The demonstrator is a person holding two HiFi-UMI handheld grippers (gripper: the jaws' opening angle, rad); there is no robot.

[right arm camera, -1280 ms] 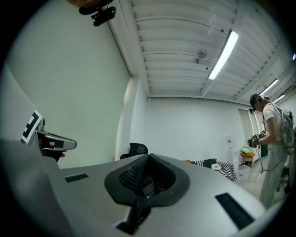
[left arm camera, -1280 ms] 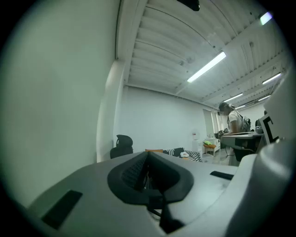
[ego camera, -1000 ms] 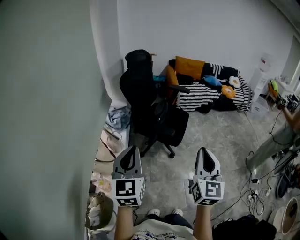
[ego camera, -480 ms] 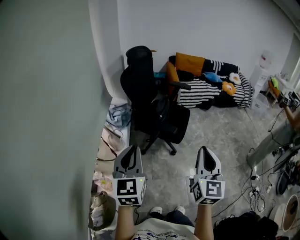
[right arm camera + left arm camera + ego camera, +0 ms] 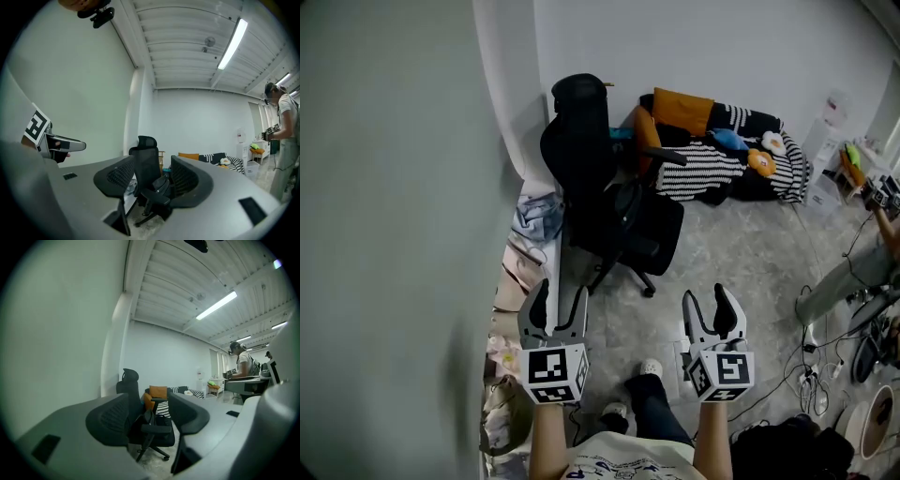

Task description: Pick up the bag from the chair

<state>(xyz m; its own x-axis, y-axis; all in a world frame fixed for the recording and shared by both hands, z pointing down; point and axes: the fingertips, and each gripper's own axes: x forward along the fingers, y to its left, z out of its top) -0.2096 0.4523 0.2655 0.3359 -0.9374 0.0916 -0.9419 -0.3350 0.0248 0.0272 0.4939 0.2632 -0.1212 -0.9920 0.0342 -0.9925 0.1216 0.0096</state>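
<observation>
The task has barely begun. The black bag lies on the seat of the black office chair, untouched. The left tongs and the right tongs hang side by side over the floor, well apart from the chair. Each has its jaws spread wide with nothing between them, and both gripper views look through the gap toward the chair. What remains, by the look of it, is the whole job: closing in, gripping the bag and lifting it clear.
</observation>
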